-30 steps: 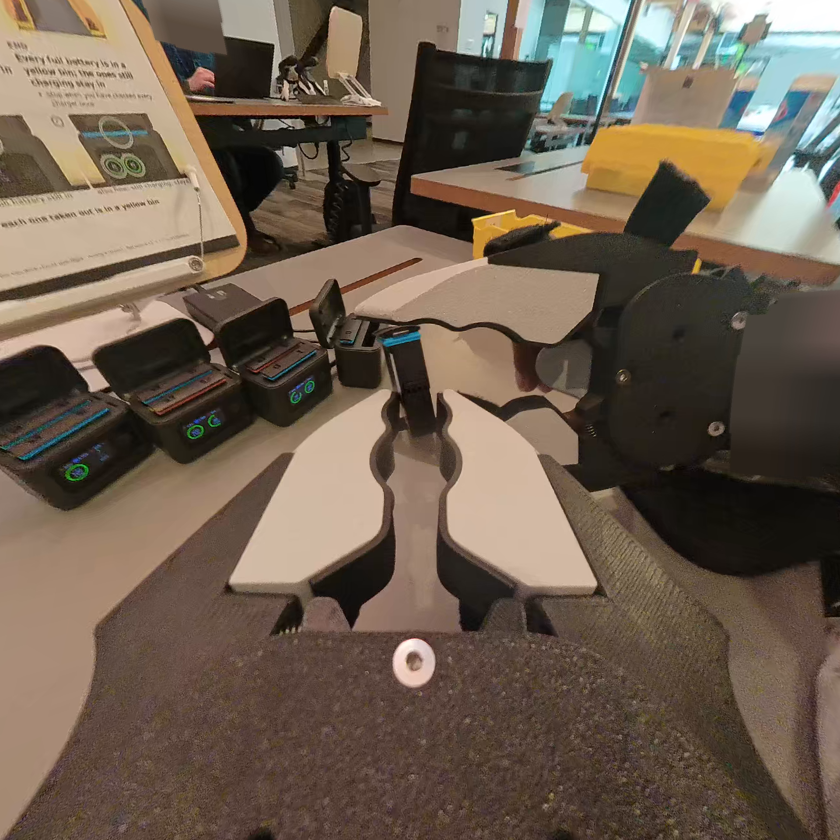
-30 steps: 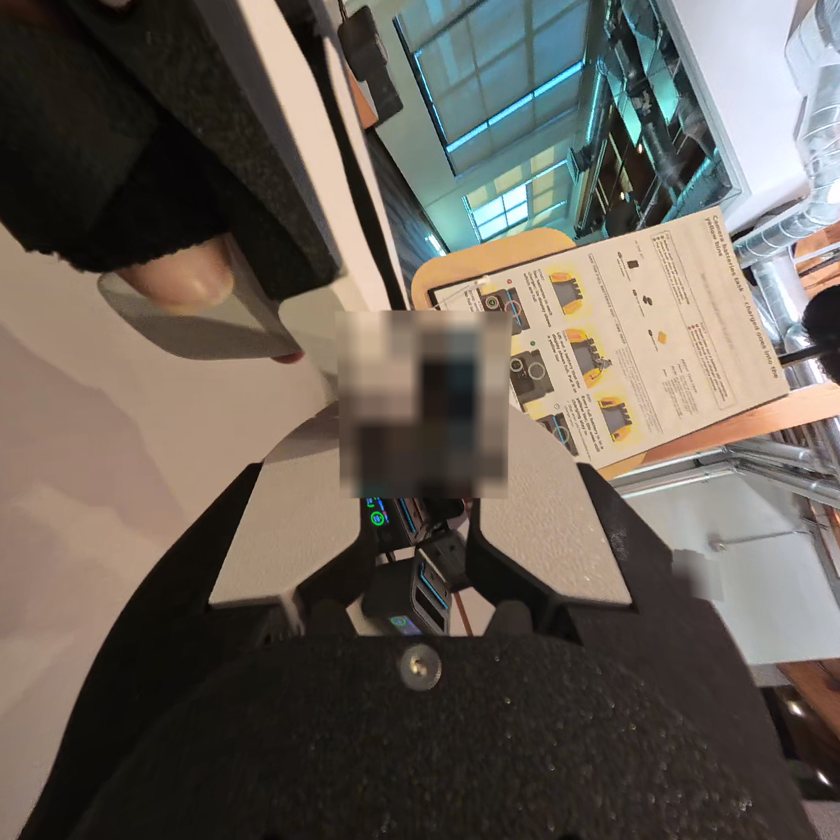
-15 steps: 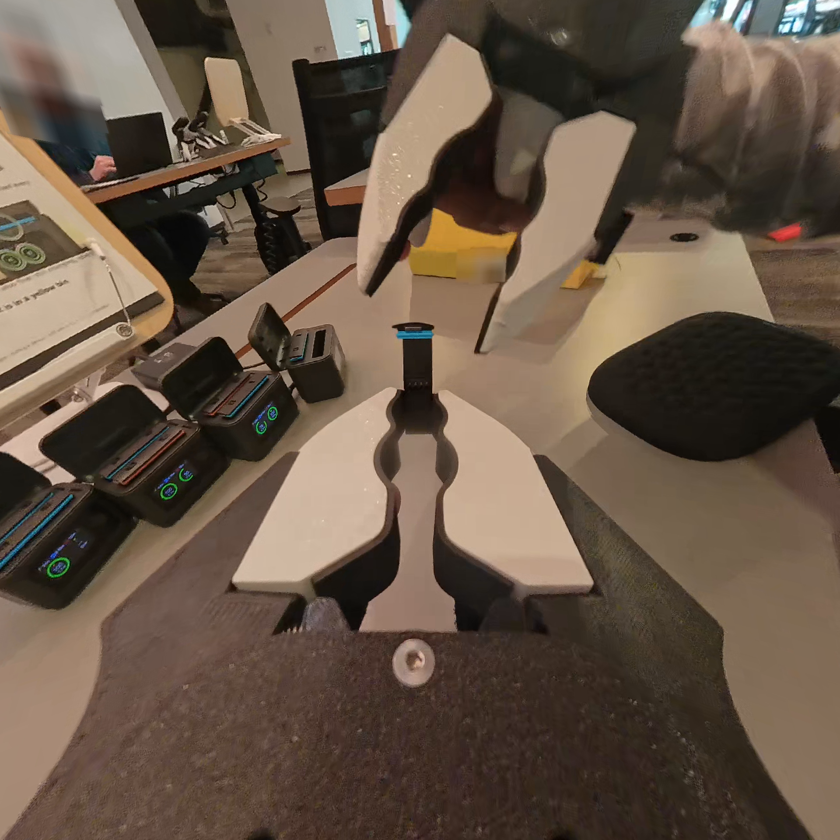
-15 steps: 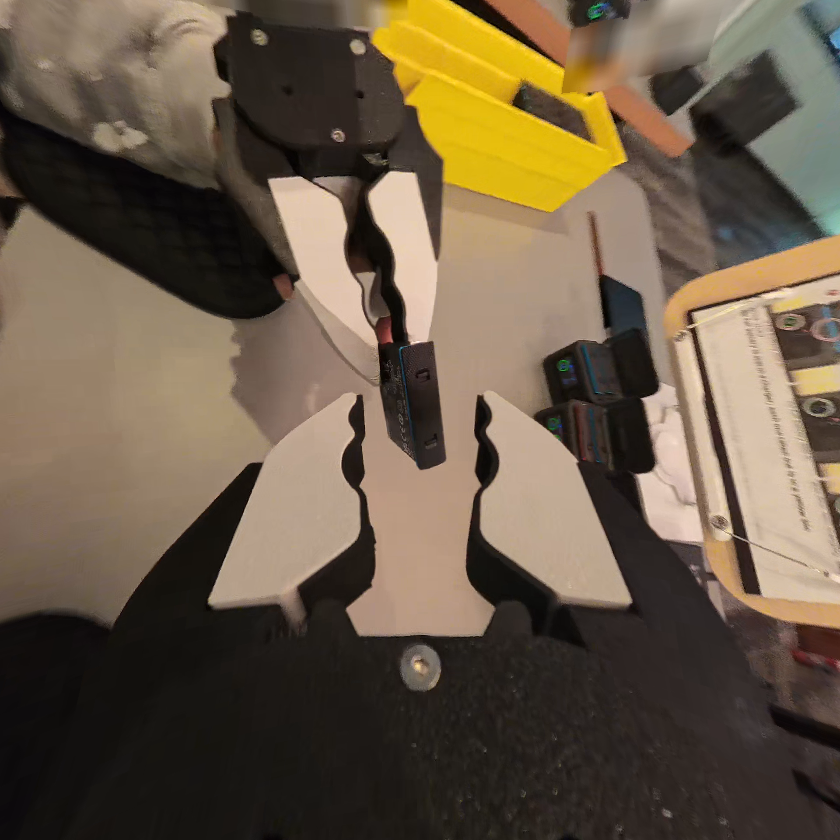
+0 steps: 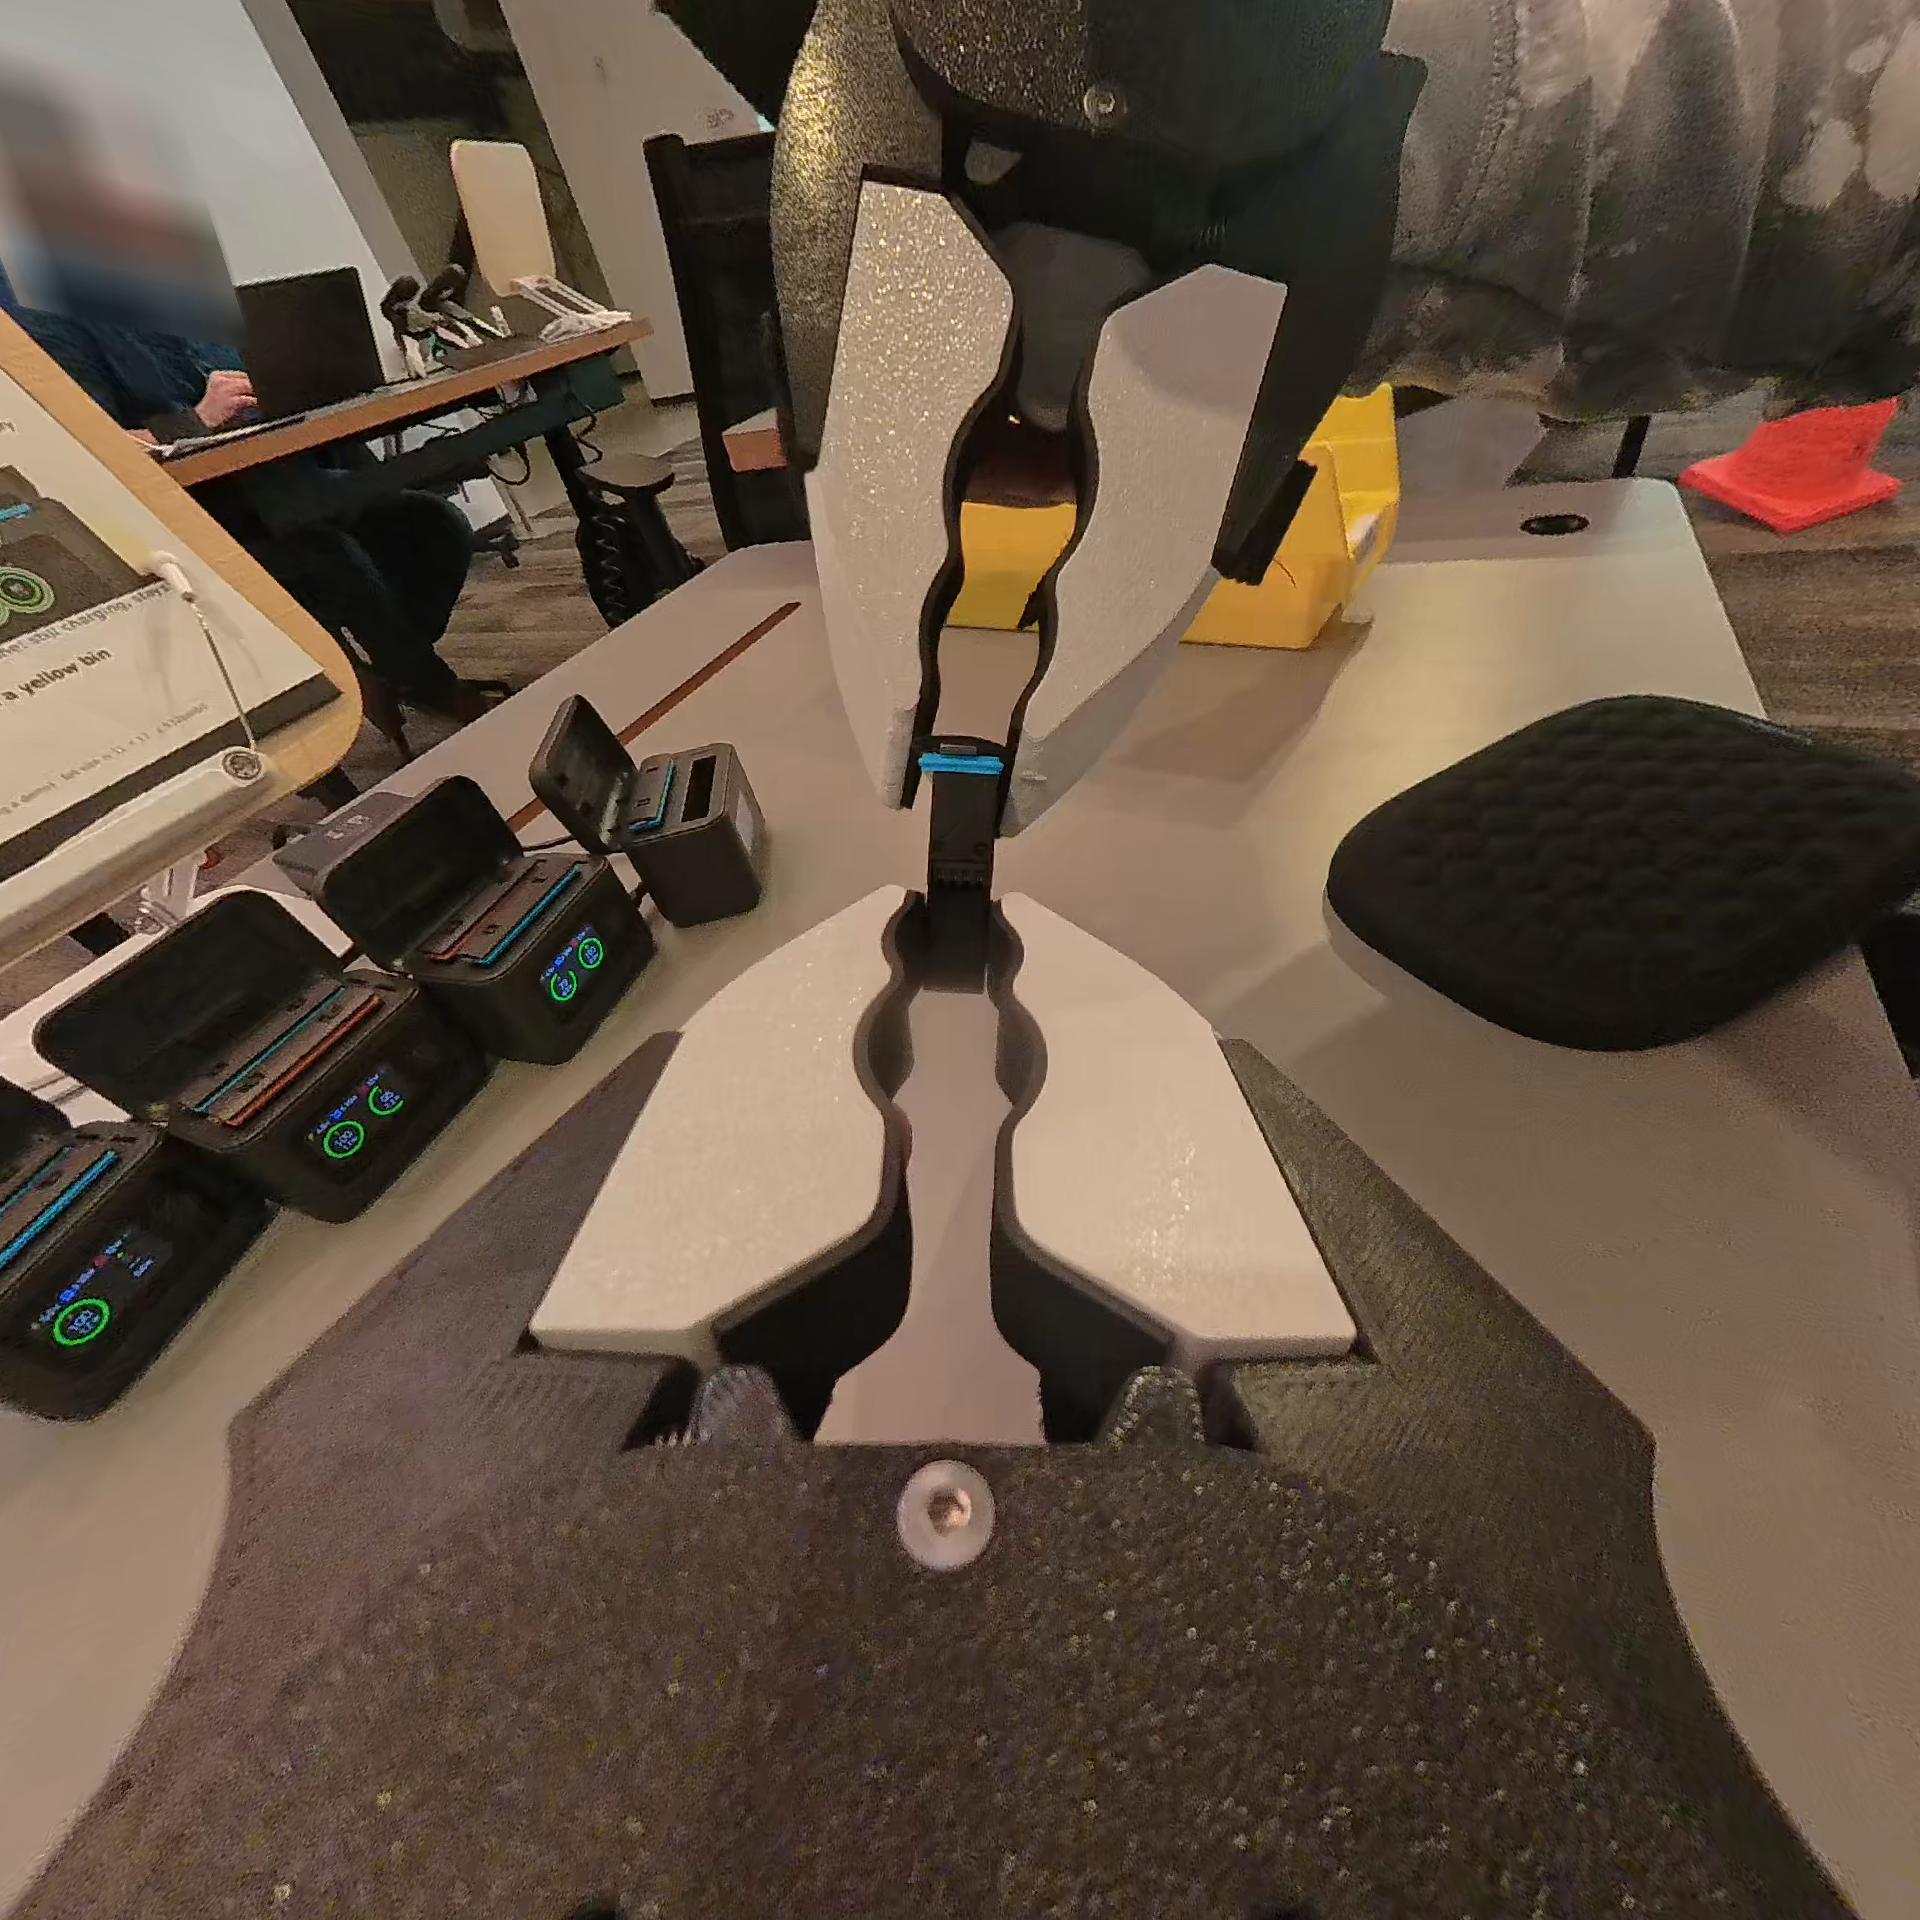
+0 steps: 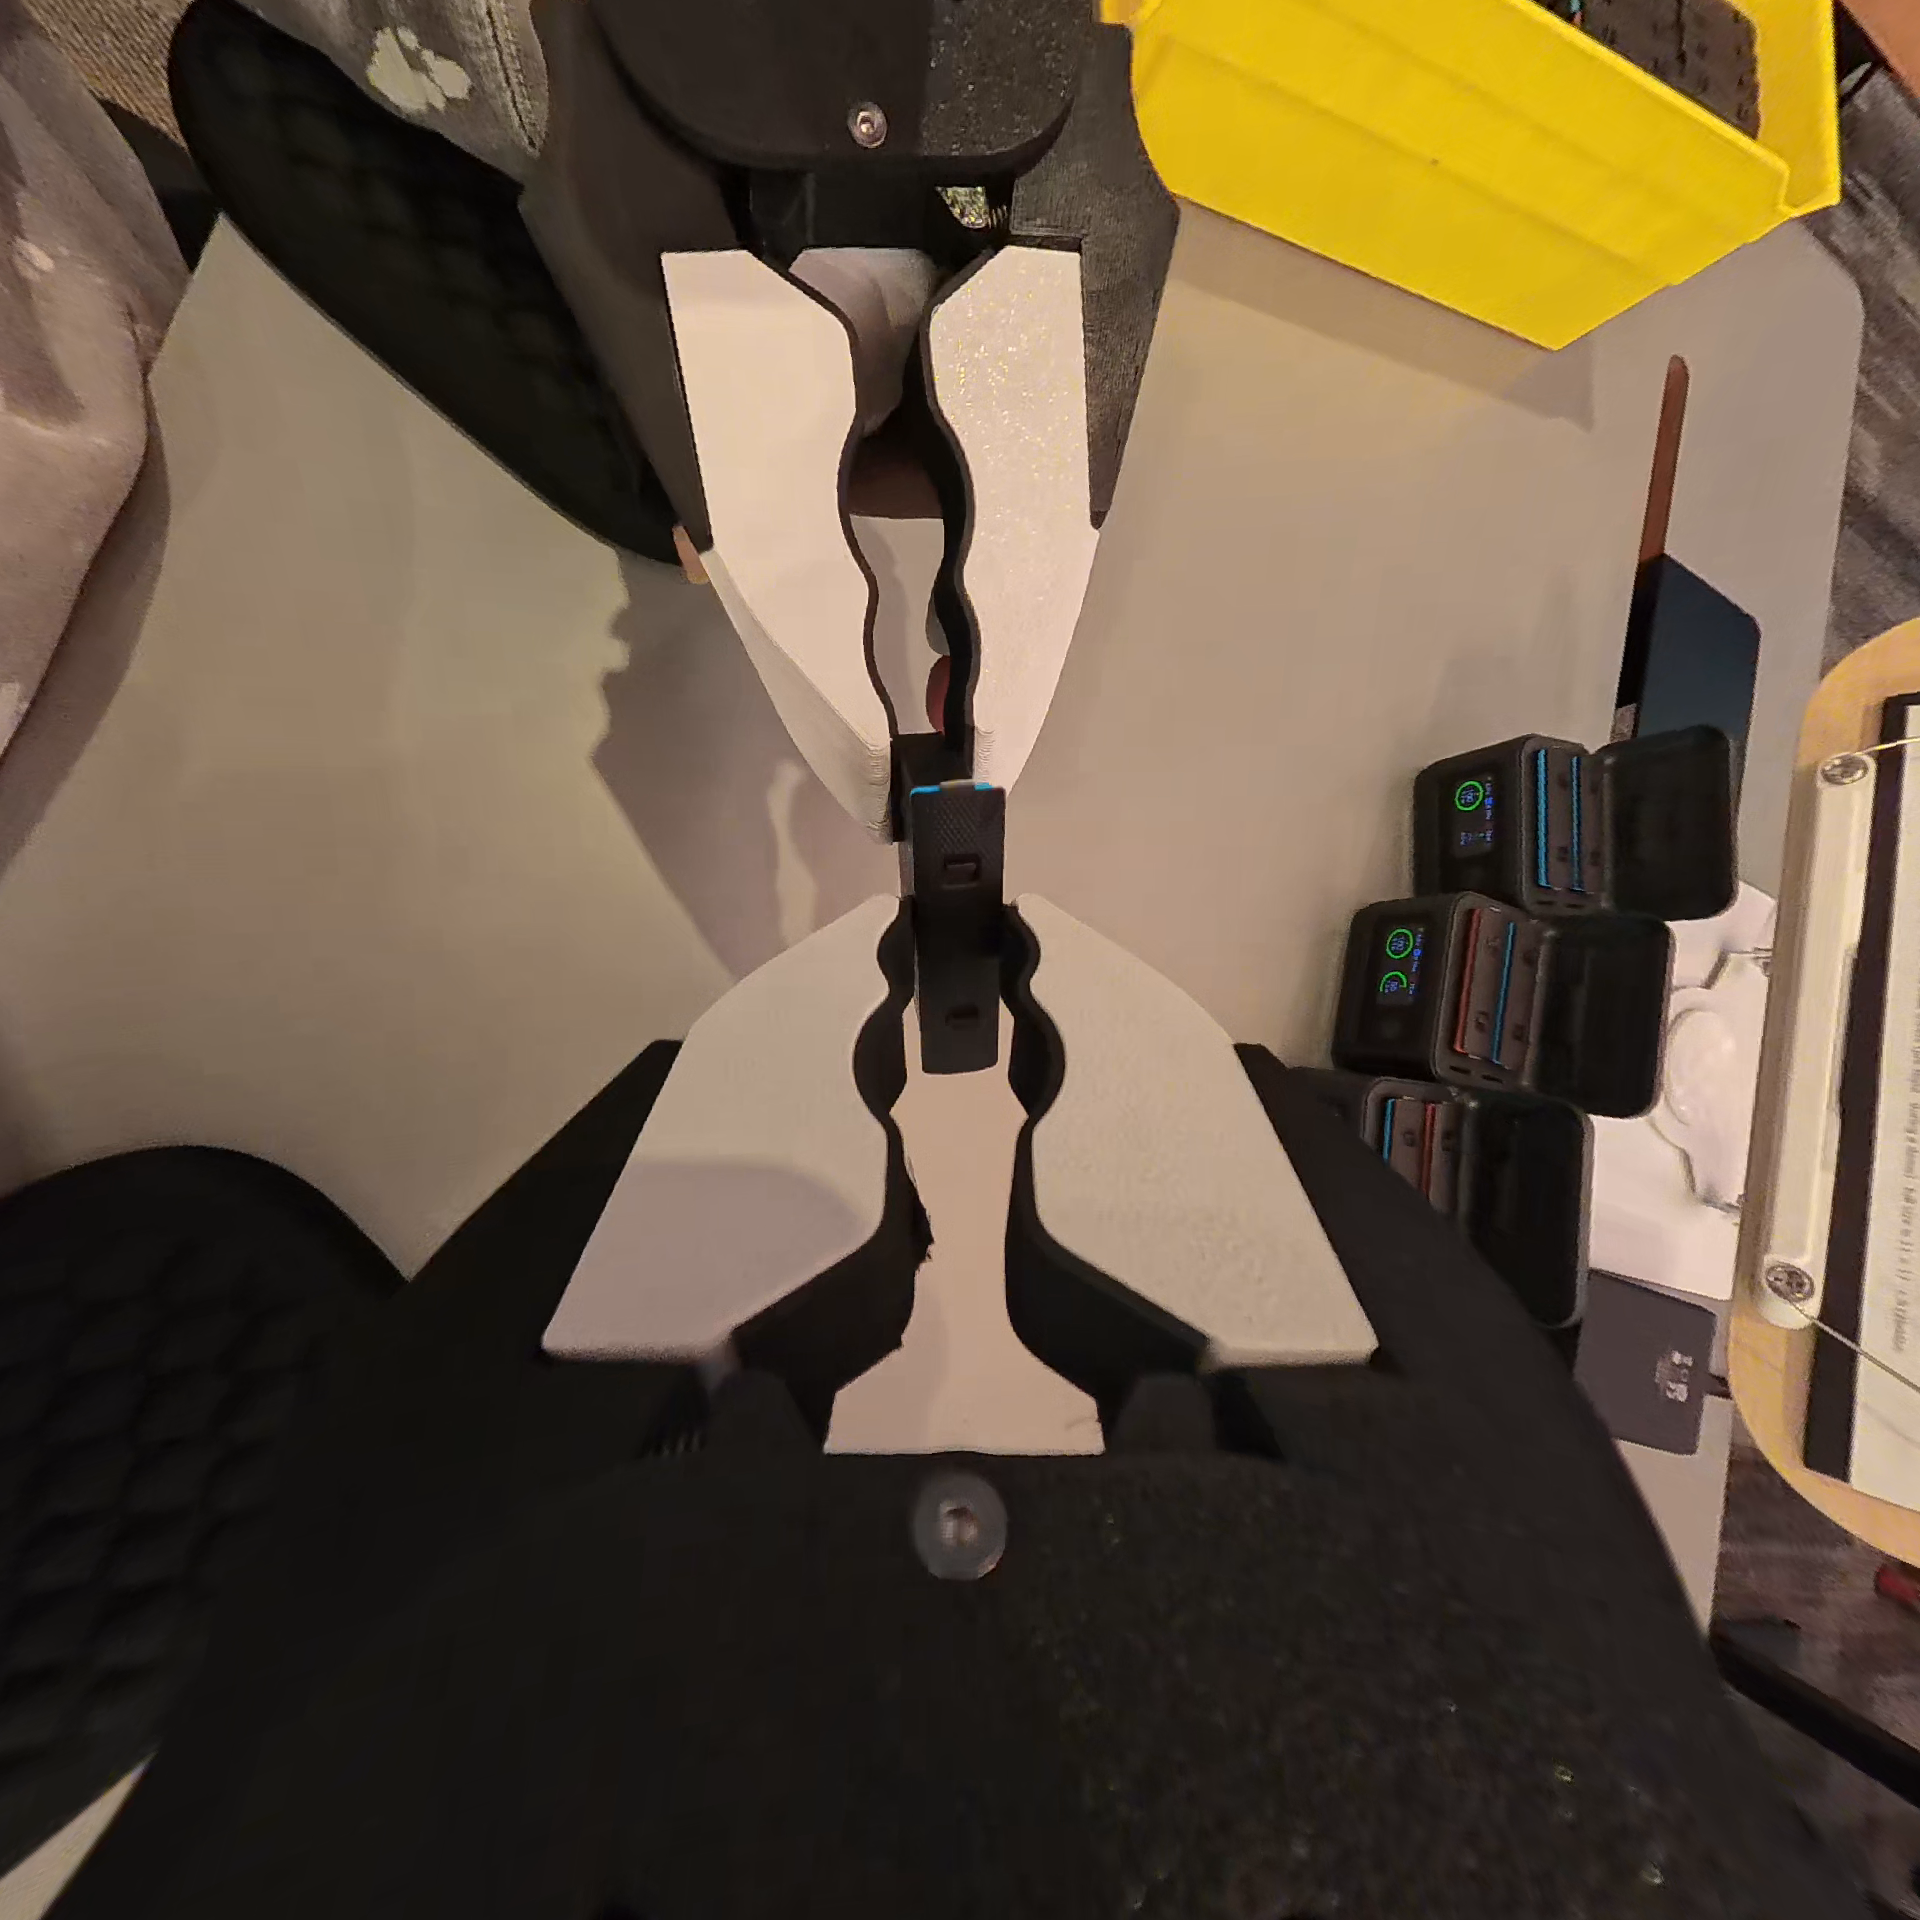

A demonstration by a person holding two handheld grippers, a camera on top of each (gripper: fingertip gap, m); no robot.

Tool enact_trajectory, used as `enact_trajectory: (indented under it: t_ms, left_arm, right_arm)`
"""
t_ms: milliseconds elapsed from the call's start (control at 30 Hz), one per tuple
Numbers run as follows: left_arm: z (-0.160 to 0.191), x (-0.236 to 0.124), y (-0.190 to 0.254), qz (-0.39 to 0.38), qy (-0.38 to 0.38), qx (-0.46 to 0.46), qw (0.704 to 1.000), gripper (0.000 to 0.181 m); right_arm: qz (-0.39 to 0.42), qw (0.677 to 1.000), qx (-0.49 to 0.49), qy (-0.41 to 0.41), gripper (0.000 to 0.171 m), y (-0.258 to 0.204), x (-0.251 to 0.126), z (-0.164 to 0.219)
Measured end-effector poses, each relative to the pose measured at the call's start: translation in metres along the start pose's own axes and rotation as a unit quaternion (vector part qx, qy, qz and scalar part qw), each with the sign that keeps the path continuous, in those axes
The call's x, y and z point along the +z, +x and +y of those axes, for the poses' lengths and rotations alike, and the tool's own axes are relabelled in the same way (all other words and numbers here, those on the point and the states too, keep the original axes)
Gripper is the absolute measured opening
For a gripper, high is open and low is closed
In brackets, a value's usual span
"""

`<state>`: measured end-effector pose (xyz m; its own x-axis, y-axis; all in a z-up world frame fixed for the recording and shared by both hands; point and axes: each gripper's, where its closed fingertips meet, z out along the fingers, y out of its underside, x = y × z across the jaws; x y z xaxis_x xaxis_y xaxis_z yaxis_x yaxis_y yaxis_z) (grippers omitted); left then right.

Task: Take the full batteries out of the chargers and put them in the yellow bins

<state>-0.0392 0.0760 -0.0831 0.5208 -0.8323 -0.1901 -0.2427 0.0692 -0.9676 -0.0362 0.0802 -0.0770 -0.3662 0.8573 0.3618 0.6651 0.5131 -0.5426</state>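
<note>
The table (image 5: 1455, 1299) fills the lower half of the left wrist view, and a yellow bin (image 6: 1455, 156) is seen at the upper right of the right wrist view, well apart from the grippers. A black pad (image 5: 1621, 862) lies at the right of the left view. Four chargers (image 5: 499, 935) are lined up at the left of that view with lids raised and green rings lit on their displays; a board (image 5: 156, 644) stands behind them at the upper left

The left gripper (image 5: 951, 935) is nearly closed, and the lower end of a battery (image 5: 958, 821) is pinched between its tips at frame centre. The right gripper (image 6: 951, 956) is likewise nearly closed on the same battery, and in the left view it is seen pointing down from the top of the frame, its tips at the blue-capped upper end. The battery is thus held above the table by both ends, clear of every charger

The battery is judged to be a small, stiff, light block with smooth plastic flanks, so slipping is likelier than crushing. The flat broad faces are judged the best place for a hold, deeper in the fingers (image 5: 790, 1122) rather than at the very tips, and the contact end is better left untouched. One grip is probably to be released before the battery is carried to the bin
</note>
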Motion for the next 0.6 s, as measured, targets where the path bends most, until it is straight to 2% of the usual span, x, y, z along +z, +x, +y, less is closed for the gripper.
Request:
enact_trajectory:
  t_ms: [167,367,600]
  left_arm:
    - [-0.002,-0.003,-0.016,-0.047,0.024,-0.034,0.998,0.019]
    - [-0.001,-0.013,-0.038,-0.127,0.038,-0.030,0.991,0.020]
    - [0.009,-0.017,-0.052,-0.163,0.030,-0.035,0.986,0.019]
  right_arm:
    - [0.021,0.998,-0.026,-0.049,0.014,0.028,-0.019,0.024]
    - [0.068,0.987,-0.039,-0.141,0.014,0.104,-0.053,0.091]
    - [0.004,0.975,-0.060,-0.213,0.014,0.135,-0.048,0.158]
